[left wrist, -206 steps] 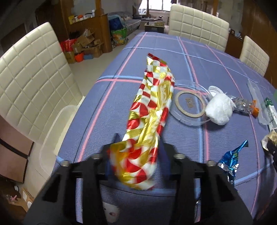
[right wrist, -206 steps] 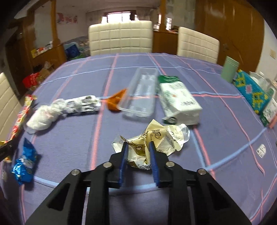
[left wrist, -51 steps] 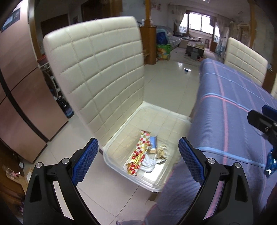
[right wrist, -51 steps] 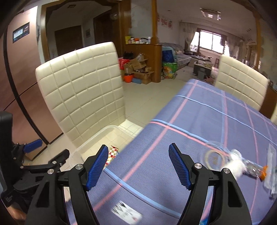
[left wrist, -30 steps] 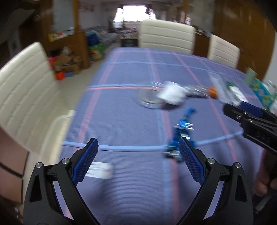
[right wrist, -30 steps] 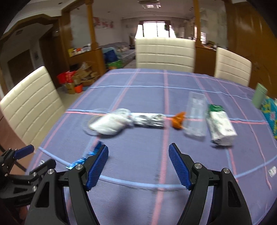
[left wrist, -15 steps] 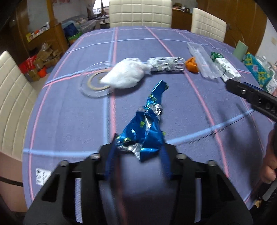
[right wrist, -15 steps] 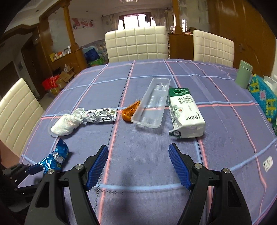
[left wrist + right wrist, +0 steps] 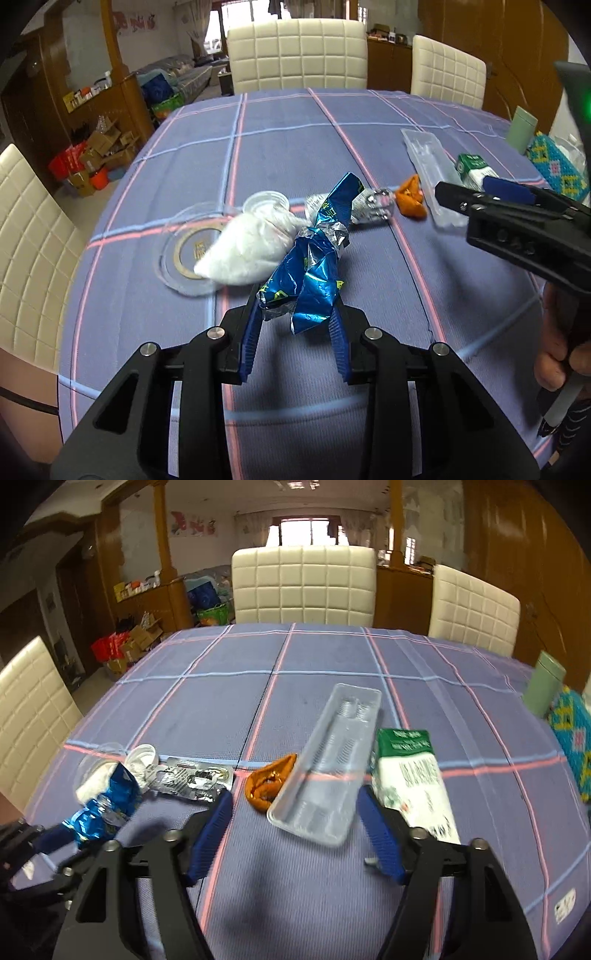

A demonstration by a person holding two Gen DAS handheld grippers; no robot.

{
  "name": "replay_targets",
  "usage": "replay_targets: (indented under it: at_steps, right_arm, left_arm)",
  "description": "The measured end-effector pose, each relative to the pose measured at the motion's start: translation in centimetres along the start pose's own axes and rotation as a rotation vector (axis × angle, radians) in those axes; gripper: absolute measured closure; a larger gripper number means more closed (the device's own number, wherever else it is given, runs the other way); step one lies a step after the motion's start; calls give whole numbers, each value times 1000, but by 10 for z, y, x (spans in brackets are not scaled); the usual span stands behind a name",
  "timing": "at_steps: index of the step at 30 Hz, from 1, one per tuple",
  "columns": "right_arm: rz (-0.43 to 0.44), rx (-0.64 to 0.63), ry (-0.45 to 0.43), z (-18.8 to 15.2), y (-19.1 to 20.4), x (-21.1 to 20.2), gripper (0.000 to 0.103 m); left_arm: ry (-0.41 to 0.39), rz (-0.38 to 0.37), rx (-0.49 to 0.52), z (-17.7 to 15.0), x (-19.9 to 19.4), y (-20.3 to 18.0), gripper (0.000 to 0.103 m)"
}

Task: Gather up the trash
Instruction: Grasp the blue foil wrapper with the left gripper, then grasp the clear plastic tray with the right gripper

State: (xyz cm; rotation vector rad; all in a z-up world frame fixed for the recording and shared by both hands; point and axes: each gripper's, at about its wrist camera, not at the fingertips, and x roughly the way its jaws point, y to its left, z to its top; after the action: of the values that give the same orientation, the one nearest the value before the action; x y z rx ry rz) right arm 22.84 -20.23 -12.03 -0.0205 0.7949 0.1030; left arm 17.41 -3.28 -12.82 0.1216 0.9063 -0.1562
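Left wrist alone shows left tongs (image 9: pixel 295 321) pinching blue wrapper (image 9: pixel 314 258).

A home dining room: a big table (image 9: pixel 314 657) with a checked cloth, white chairs (image 9: pixel 303 587) around it.

Both cameras sit low over the surface (image 9: pixel 280 147), each looking forward along its own hand-held gripper toward the far chairs. The left view sits close behind the blue wrapper (image 9: pixel 314 266); the right view faces the clear tray (image 9: pixel 332 768). Both share the wrapper, tray, orange scrap (image 9: pixel 410 201) and carton (image 9: pixel 410 775).
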Motion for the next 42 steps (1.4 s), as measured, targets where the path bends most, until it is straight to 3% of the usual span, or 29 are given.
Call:
replay_targets:
  at_steps: [3,7,13,14,15,30,42]
  right_arm:
    - [7,-30,51,-2,4,15,61]
    - [-21,-58,101,-15,6,25,63]
    - [-32,-49,64,-21,4,7,83]
    - [-29,-51,54,-21,5,2,92]
    - [-24,-50,46,-22,7,-5,94]
    - [38,-132,-21,-30,53,-61,94]
    - [83,-220,-63,-35,104,-90,94]
  left_arm:
    - [4,2,-7,2,4,4,68]
    - [14,-5,-14,3,9,7,68]
    - [9,-18,-19,1,4,6,68]
    - [7,-19,-20,0,2,6,68]
    - [3,-19,-20,-1,0,6,68]
    - [-79,4,-35,-18,-55,16,68]
    - [-126,52,-99,-41,-93,52,68]
